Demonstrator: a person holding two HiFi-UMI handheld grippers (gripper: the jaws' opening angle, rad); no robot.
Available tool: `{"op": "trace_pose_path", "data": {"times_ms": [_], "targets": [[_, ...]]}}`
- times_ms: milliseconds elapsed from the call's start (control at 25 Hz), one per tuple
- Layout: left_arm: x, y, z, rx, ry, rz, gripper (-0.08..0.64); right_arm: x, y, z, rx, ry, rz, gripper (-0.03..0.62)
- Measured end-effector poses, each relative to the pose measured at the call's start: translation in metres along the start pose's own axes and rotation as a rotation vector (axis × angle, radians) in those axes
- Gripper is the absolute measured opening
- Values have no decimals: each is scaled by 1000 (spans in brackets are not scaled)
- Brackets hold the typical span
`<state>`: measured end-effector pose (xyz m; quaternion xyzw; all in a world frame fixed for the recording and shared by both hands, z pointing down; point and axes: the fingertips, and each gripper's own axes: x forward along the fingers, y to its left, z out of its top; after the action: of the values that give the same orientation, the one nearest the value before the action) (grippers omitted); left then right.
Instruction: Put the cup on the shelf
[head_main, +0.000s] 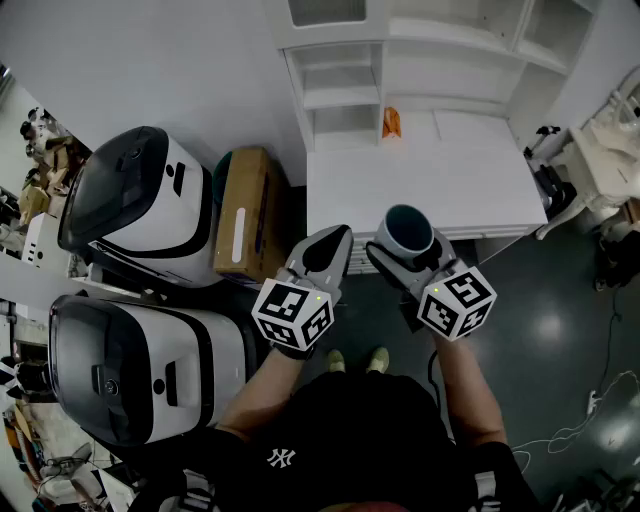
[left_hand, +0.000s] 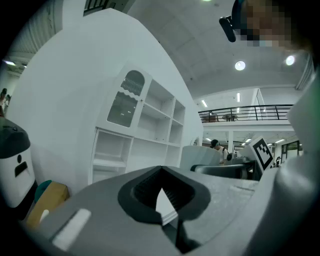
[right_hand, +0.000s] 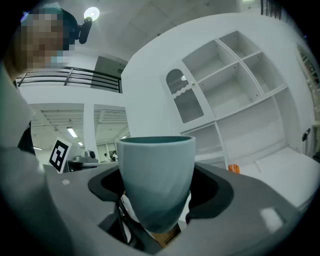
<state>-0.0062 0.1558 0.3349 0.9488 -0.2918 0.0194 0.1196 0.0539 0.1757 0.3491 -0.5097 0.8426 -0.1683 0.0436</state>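
Note:
A teal cup (head_main: 407, 232) (right_hand: 157, 177) stands upright between the jaws of my right gripper (head_main: 408, 255) (right_hand: 156, 200), which is shut on it, held in the air just in front of the white desk (head_main: 430, 185). The white shelf unit (head_main: 420, 60) (right_hand: 225, 95) (left_hand: 145, 135) rises behind the desk, its compartments bare. My left gripper (head_main: 322, 256) (left_hand: 162, 197) hangs beside the right one, jaws shut with nothing between them.
An orange object (head_main: 392, 122) (right_hand: 234, 168) lies at the back of the desk. Two large white and black machines (head_main: 135, 200) (head_main: 140, 365) and a cardboard box (head_main: 245, 212) stand on the left. A white chair (head_main: 600, 150) and cables are at the right.

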Motion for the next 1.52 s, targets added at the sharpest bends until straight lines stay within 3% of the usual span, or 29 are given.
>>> {"op": "trace_pose_path", "data": {"times_ms": [360,840,1520], "targets": [[9,0,-2,6,-17,12,0,3,-6,1,-29,8,15,393],[5,23,11,3,-49,111,0,-13,-28,19,65,-53,18,393],[15,7,2,23,-53,184,0,-26,-54,13,84,-47,56,391]]}}
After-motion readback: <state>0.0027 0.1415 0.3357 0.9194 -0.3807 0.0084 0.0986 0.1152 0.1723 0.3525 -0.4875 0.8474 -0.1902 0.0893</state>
